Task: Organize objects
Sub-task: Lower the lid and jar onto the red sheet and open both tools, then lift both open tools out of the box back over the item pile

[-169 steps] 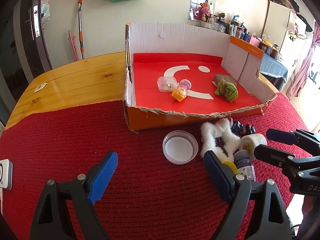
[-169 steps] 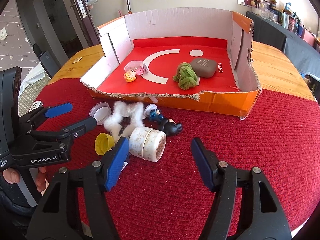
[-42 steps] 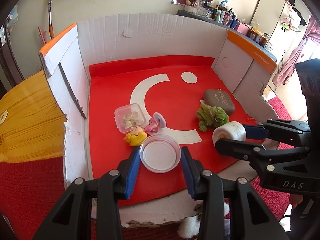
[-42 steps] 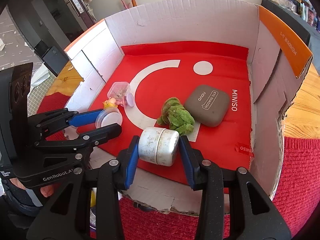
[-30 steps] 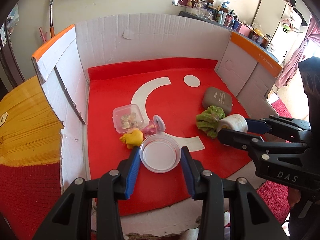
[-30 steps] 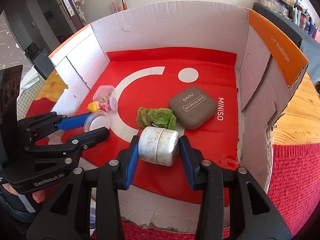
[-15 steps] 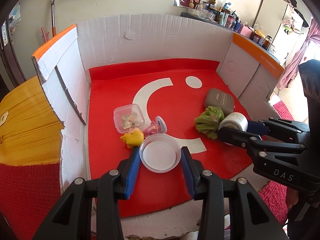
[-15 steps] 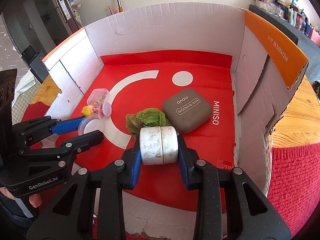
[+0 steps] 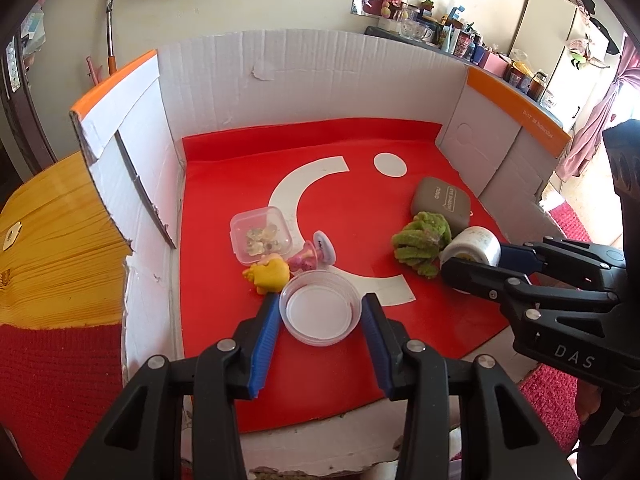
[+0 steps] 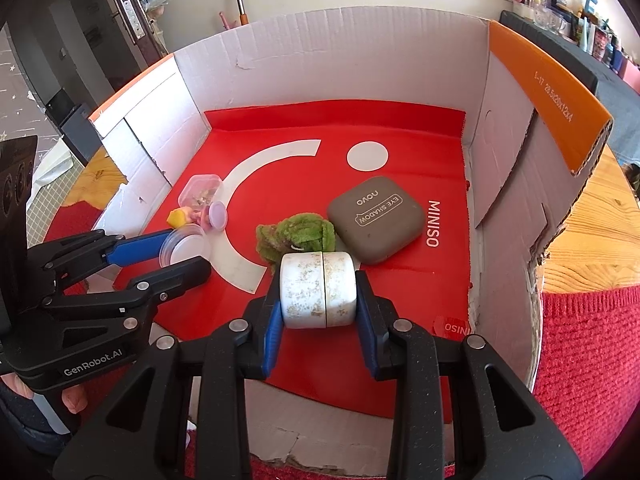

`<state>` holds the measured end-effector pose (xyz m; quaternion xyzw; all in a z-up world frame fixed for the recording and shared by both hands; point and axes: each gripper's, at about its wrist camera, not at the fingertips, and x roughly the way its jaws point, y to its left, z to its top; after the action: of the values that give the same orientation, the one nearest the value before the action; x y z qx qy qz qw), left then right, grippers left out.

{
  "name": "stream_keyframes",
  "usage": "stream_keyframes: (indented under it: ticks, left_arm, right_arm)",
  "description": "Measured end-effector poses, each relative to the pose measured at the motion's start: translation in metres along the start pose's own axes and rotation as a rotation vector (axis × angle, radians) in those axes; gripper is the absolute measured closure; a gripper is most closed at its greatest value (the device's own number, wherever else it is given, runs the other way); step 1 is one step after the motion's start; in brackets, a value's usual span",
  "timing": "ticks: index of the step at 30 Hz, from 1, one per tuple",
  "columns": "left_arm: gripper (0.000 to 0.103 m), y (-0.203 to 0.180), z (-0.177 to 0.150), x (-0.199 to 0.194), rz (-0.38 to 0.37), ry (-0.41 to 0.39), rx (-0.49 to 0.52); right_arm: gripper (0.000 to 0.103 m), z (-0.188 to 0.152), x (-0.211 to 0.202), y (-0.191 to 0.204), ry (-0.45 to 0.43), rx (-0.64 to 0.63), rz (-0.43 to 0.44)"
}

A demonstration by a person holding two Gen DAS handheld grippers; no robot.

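Cardboard box (image 9: 280, 76), red floor | left gripper (image 9: 320, 316) jaws just opening, clear lid (image 9: 320, 307) loose between them near the box's front | right gripper (image 10: 319, 296) clamps white jar (image 10: 318, 289) beside green plush (image 10: 298, 236)

Wooden table (image 9: 48, 232) bears red cloth (image 10: 592, 340) and cardboard box (image 9: 320, 80).
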<state>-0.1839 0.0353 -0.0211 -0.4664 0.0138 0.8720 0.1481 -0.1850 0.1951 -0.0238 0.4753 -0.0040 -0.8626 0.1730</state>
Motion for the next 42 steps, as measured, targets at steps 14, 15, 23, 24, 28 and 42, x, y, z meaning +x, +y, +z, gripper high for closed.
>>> stream_keyframes:
  ticks: [14,15,23,24,28,42]
  left_arm:
    - [0.046,-0.004,-0.003,-0.009,0.008,-0.027,0.008]
    - [0.045,-0.005,-0.003,-0.010,0.008,-0.029,0.011]
    - [0.035,-0.008,-0.006,-0.022,0.025,-0.057,0.015]
    - [0.033,-0.008,-0.007,-0.024,0.027,-0.061,0.015]
    - [0.033,-0.009,-0.009,-0.031,0.038,-0.073,0.019]
    - [0.020,-0.010,-0.019,-0.053,0.065,-0.123,0.017]
  right_arm:
    - [0.056,-0.005,-0.010,0.002,-0.028,-0.007,0.004]
    - [0.056,-0.006,-0.011,0.002,-0.030,-0.006,0.005]
    - [0.049,-0.009,-0.018,0.007,-0.043,-0.014,0.005]
    - [0.048,-0.009,-0.020,0.007,-0.045,-0.014,0.006]
    - [0.043,-0.011,-0.025,0.010,-0.057,-0.017,0.003]
    - [0.030,-0.022,-0.050,0.013,-0.094,-0.005,-0.002]
